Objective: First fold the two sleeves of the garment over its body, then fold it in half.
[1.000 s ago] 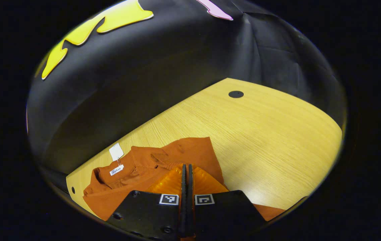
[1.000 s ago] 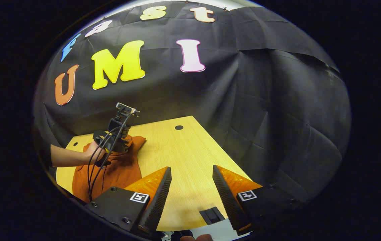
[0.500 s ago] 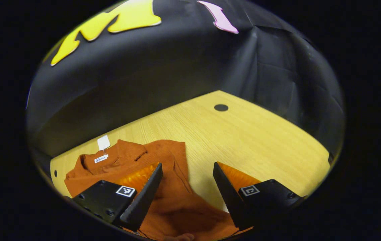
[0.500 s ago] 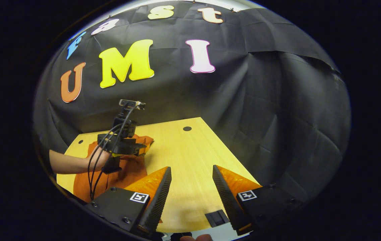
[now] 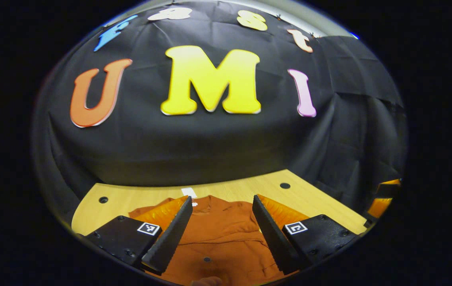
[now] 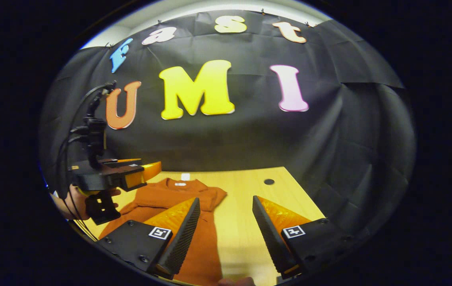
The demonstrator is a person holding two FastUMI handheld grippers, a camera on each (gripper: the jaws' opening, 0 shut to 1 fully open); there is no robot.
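An orange garment lies flat on the wooden table, its collar and a white tag toward the back wall. My left gripper hangs open above the garment's body with nothing between its fingers. In the right gripper view the garment lies left of centre, and its right edge looks folded inward. My right gripper is open and empty above the table, just right of the garment. The left gripper, held by a hand, floats high over the garment's left side.
The table runs back to the black cloth wall. Small dark holes sit in it at the back right and back left. Bare wood lies to the right of the garment. Black cables trail from the left gripper.
My left gripper was shut on the orange fabric, then opened and let it go, lifted and drew back. My right gripper swung left, so the garment now lies beneath it.
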